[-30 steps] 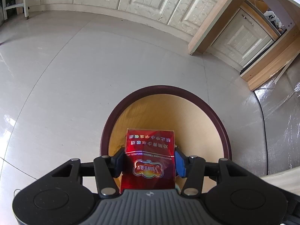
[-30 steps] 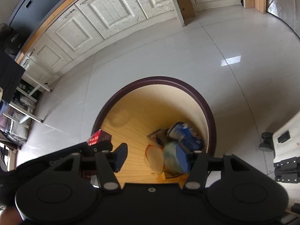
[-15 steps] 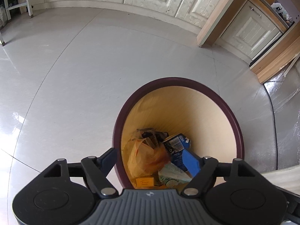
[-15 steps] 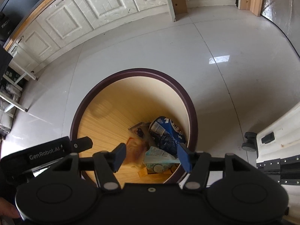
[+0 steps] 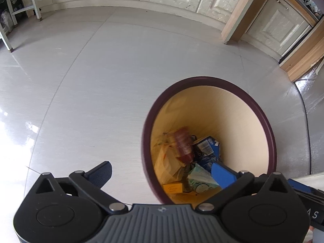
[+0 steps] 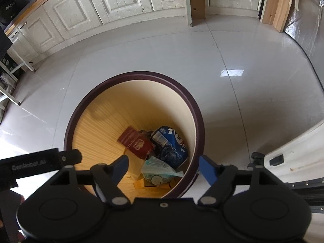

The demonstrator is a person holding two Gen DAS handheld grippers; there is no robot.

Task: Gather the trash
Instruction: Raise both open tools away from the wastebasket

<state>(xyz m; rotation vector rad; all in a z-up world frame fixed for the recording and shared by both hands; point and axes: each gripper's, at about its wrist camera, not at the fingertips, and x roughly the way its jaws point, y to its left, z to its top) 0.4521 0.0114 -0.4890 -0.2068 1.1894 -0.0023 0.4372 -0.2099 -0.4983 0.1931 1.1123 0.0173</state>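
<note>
A round bin with a dark maroon rim (image 5: 202, 79) (image 6: 133, 75) stands on the floor below both grippers. On its bottom lie a red box (image 6: 135, 141) (image 5: 182, 143), a blue packet (image 6: 170, 143) (image 5: 206, 149), a teal-and-white packet (image 6: 160, 170) (image 5: 200, 178) and a yellow bag (image 5: 168, 162). My left gripper (image 5: 162, 172) hangs over the bin's near-left rim, its jaws opening wide with nothing held between them. Over the bin's near side, my right gripper (image 6: 164, 167) is also opening and holds nothing. The left gripper's body (image 6: 40, 162) shows at the left of the right wrist view.
Glossy pale floor tiles (image 5: 101, 81) surround the bin. White cabinet doors (image 6: 121, 0) line the far wall, with a wooden post (image 5: 239, 14) beside them. White stool legs (image 5: 8, 38) stand at far left. A white unit on a caster (image 6: 257, 156) sits close to the bin's right.
The red box has left my left gripper and now lies in the bin. Both grippers' jaws have spread wider. The left wrist view has tipped, so the bin sits further right.
</note>
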